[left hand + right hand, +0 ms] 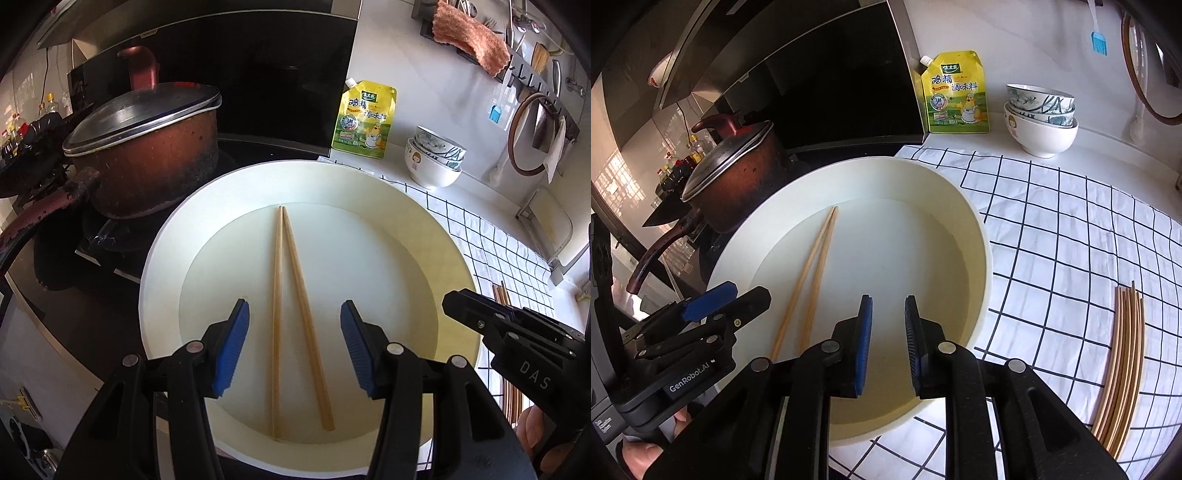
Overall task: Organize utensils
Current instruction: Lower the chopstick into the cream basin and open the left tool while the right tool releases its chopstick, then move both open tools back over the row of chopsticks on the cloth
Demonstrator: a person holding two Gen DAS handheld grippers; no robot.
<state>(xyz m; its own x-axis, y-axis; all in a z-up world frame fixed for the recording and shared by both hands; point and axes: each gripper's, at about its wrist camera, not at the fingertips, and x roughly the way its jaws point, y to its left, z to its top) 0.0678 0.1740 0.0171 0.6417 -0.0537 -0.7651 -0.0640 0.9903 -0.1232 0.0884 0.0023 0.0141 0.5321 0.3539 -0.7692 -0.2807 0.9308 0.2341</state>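
Two wooden chopsticks lie in a V inside a large white round basin, tips touching at the far end. My left gripper is open, its blue pads either side of the chopsticks, just above them. My right gripper is open and empty over the basin, to the right of the chopsticks. A bundle of several chopsticks lies on the checked cloth at the right. The right gripper shows in the left wrist view, and the left gripper shows in the right wrist view.
A lidded reddish pot stands on the stove left of the basin. A yellow seasoning pouch and stacked bowls stand behind it. A checked cloth covers the counter at the right. Utensils hang on a wall rack.
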